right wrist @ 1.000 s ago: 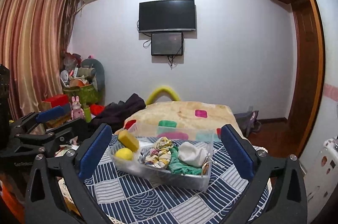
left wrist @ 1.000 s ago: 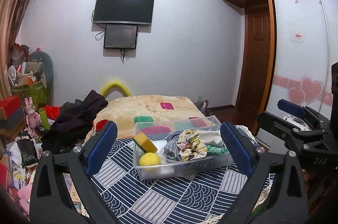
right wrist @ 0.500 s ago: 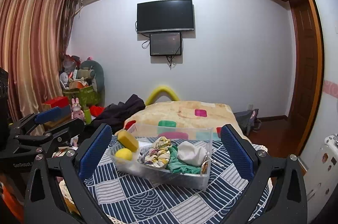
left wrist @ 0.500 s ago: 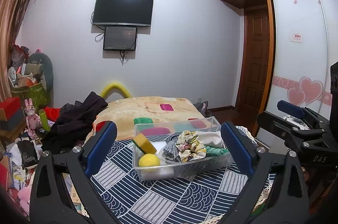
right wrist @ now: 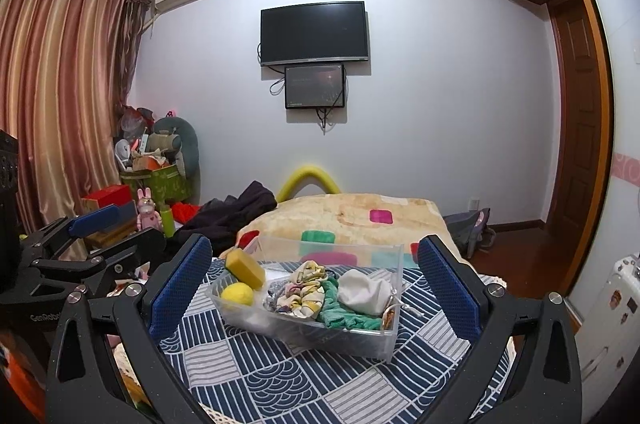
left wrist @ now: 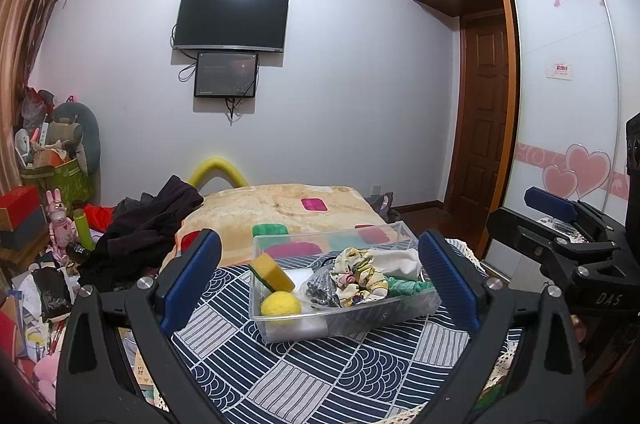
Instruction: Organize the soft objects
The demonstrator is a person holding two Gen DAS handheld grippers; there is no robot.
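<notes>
Holding both tools spread wide and empty: my left gripper (left wrist: 320,284) and my right gripper (right wrist: 314,282) each frame the clear plastic bin (left wrist: 360,320) between their blue pads, neither touching it. The bin sits on the navy-and-white patterned tablecloth (left wrist: 320,376), ahead of both tools. From the left wrist its long axis runs left to right, the right end angled slightly away; from the right wrist the same axis runs from near right to far left, a near corner pointing toward me. Contents, left end first: a yellow sponge (left wrist: 273,273) propped tilted against the wall, a yellow ball (left wrist: 281,303) just in front of it and touching it. Mid-bin: a floral scrunchie (left wrist: 358,282) lying over a dark grey shiny bundle (left wrist: 322,288). Right end: a green cloth (right wrist: 344,312) beside the scrunchie, a white cloth (right wrist: 366,292) resting on top of the green one. A small metallic item at the right wall in the right wrist view is too small to identify. Beyond the table: a bed with a beige blanket (left wrist: 280,204), dark clothes (left wrist: 148,224) heaped at its left side, a wall TV (left wrist: 232,20). Compared with one second ago: the bin's contents are unchanged in arrangement, both grippers keep the same wide spread, and the views have drifted only slightly, the bin sitting a touch lower in the left wrist view.
</notes>
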